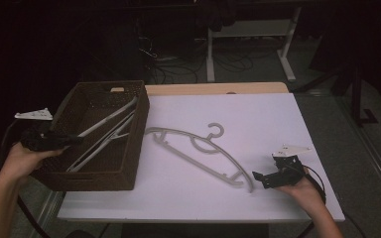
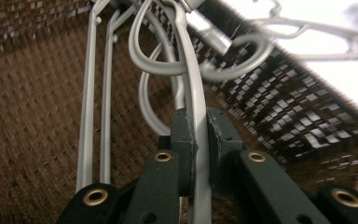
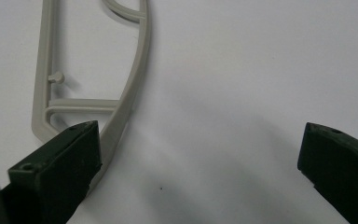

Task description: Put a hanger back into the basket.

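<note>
A grey plastic hanger (image 1: 201, 151) lies flat on the white table (image 1: 258, 114), its hook pointing away from me. More grey hangers (image 1: 106, 134) lean inside the dark woven basket (image 1: 129, 163) at the left. My left gripper (image 1: 77, 140) reaches over the basket's left wall, and its pads (image 2: 186, 144) are shut on the arm of one hanger (image 2: 196, 107) in the basket. My right gripper (image 1: 259, 177) rests on the table at the near end of the flat hanger (image 3: 135, 88). It stands open, one jaw beside the hanger's tip, nothing between the fingers.
A wooden board (image 1: 218, 88) edges the table's far side. Beyond it are white desk legs (image 1: 211, 54) and cables on a dark floor. The basket overhangs the table's left front corner.
</note>
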Demonstrator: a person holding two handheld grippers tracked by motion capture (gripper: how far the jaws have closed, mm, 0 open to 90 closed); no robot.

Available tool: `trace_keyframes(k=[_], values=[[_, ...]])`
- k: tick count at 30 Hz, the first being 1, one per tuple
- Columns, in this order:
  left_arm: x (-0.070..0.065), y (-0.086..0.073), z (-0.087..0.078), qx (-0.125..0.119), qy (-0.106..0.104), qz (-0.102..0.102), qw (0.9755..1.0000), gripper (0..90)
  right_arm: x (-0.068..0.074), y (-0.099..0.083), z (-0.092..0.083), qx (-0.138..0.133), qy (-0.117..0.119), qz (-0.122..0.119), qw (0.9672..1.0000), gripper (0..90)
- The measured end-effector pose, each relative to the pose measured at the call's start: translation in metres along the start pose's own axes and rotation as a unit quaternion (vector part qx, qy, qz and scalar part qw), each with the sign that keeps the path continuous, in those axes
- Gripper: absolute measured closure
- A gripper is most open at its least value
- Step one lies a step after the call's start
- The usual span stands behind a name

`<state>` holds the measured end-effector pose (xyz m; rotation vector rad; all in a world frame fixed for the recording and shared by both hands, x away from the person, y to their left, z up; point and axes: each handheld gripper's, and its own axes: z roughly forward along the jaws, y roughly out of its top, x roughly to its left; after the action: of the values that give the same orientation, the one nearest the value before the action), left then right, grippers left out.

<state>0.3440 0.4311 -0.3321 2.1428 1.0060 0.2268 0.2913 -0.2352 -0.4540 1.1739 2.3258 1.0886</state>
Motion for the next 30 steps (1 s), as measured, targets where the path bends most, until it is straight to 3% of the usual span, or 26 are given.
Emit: trace_keyframes(k=[3,4,8,15,16,21,24,28,30], values=[[0.001,-0.002,0.003,0.001,0.001,0.004,1.0,81.8,0.0,0.0,0.0,0.0,0.0,0.0,1.0,0.0],[0.004,-0.005,0.004,0.0,0.012,0.001,0.9999,80.0,0.0,0.0,0.0,-0.001,0.0,0.0,1.0,0.0],[0.006,-0.006,0.0,-0.007,0.032,-0.005,0.9994,65.9,0.0,0.0,0.0,0.0,0.001,-0.001,1.0,0.0],[0.002,-0.002,0.0,-0.024,0.024,-0.003,0.9994,52.3,0.0,0.0,0.0,-0.001,0.0,-0.002,1.0,0.0],[-0.002,0.003,0.0,-0.039,0.019,-0.003,0.9991,48.1,0.001,0.0,0.0,-0.001,0.001,-0.001,1.0,0.0],[-0.013,0.015,0.003,-0.056,0.007,0.006,0.9984,38.4,0.0,0.0,0.0,0.0,0.001,-0.001,1.0,0.0],[-0.024,0.027,0.008,-0.069,-0.006,0.014,0.9975,26.8,0.0,0.0,0.0,-0.001,0.001,-0.002,1.0,0.0],[-0.036,0.039,0.014,-0.074,-0.019,0.027,0.9967,21.2,0.0,0.0,-0.001,-0.002,0.002,-0.003,1.0,0.0],[-0.048,0.05,0.02,-0.078,-0.029,0.038,0.9958,19.4,0.0,0.001,-0.001,-0.002,0.002,-0.003,1.0,0.0]])
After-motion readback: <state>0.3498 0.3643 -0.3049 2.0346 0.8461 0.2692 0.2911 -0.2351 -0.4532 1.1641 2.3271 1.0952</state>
